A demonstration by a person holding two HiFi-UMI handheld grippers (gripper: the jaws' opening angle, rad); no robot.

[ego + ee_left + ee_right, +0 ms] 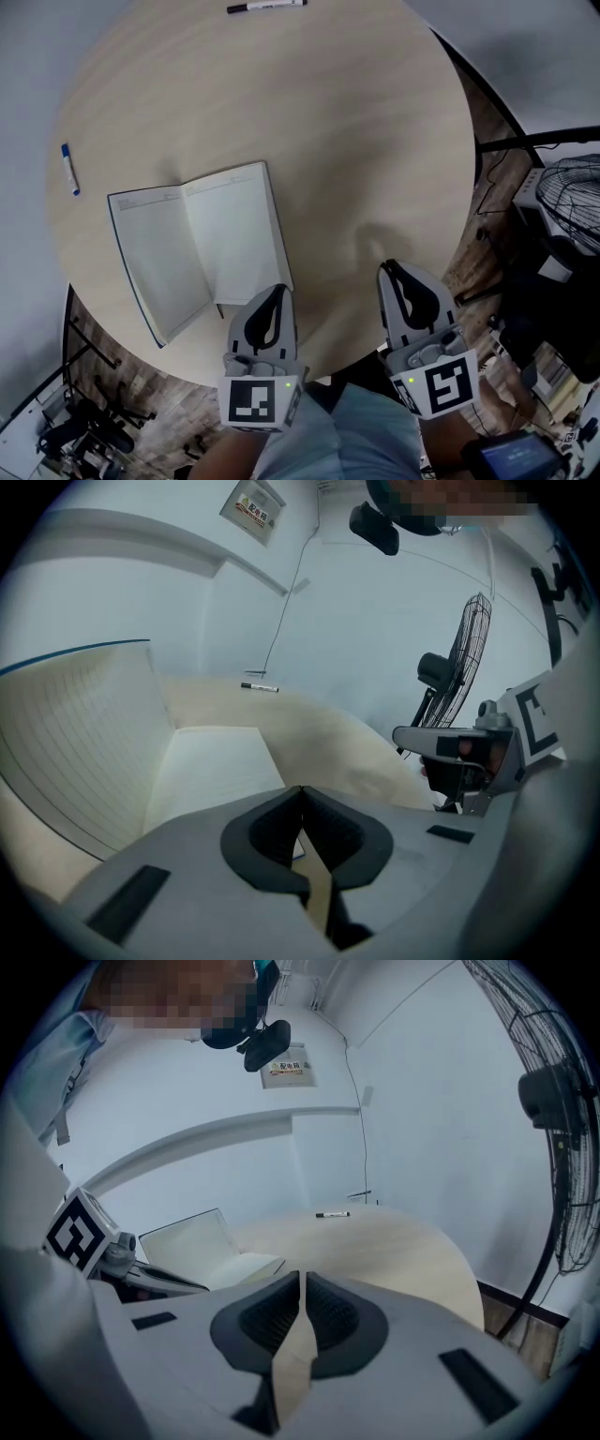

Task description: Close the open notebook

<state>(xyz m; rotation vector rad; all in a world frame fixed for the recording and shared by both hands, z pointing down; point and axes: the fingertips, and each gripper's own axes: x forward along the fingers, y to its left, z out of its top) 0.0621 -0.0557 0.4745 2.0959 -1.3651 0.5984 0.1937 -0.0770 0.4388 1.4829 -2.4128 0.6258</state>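
Note:
An open notebook [197,246] with blank white pages and a dark cover lies on the round wooden table [356,141], near its front-left edge. My left gripper [277,291] is shut and empty, its tip just over the notebook's near right corner. In the left gripper view the right page [211,766] lies right ahead of the jaws and the left page [80,733] rises at the left. My right gripper [387,269] is also shut and empty, over bare table to the right of the notebook [202,1246].
A black marker [266,6] lies at the table's far edge and a blue marker [69,170] at its left edge. A black floor fan [574,202] stands right of the table, with cables on the wood floor. Chair bases show at bottom left.

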